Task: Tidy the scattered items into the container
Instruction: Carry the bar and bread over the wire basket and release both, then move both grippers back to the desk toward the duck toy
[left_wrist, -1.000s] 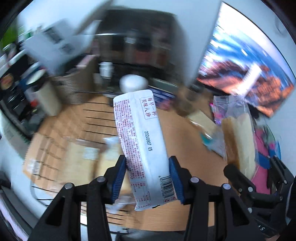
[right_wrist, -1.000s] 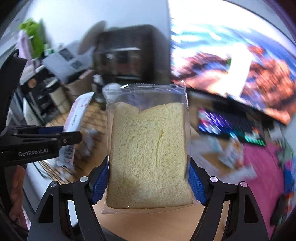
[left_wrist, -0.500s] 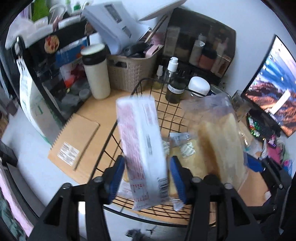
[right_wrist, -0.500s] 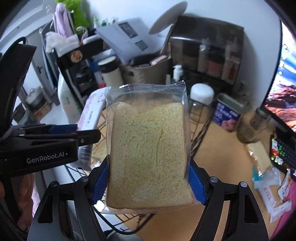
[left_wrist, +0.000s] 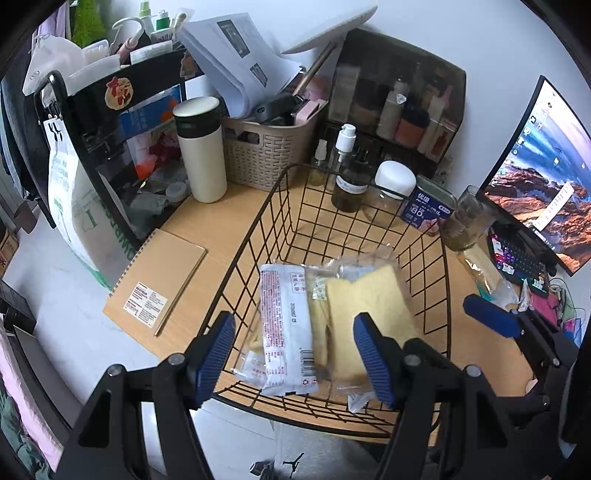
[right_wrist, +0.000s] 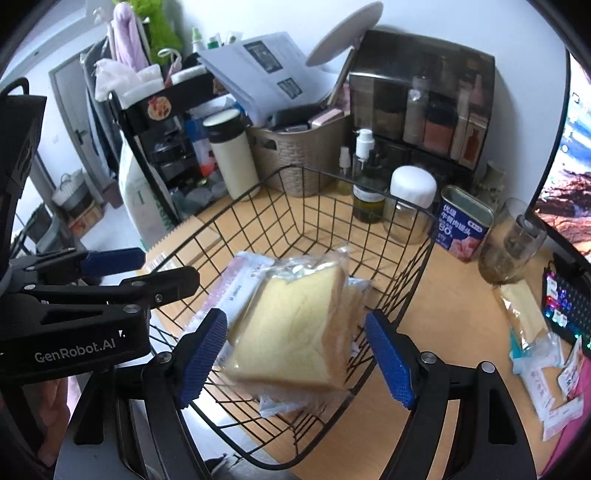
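A black wire basket (left_wrist: 288, 177) (right_wrist: 295, 173) stands on the wooden desk. Inside it lie a white snack packet with red print (left_wrist: 284, 332) (right_wrist: 236, 291) and a bagged slice of bread (left_wrist: 365, 299) (right_wrist: 295, 328). My left gripper (left_wrist: 295, 354) is open and empty above the basket's near edge. My right gripper (right_wrist: 295, 354) is open and empty too, over the bread. The right gripper's blue pad (left_wrist: 487, 317) shows in the left wrist view. More wrapped snacks (right_wrist: 535, 354) lie on the desk at the right.
Behind the basket stand a pump bottle (left_wrist: 347, 177), a white-lidded jar (left_wrist: 391, 188), a blue tin (left_wrist: 428, 210) and a glass (left_wrist: 465, 221). A white tumbler (left_wrist: 199, 147) and woven bin (left_wrist: 266, 151) stand at the left back. A notebook (left_wrist: 155, 284) lies left. Monitor (left_wrist: 543, 177) and keyboard (right_wrist: 569, 302) are at the right.
Both grippers opened over the basket. The white packet left the left gripper and the bread left the right gripper; both now lie in the basket.
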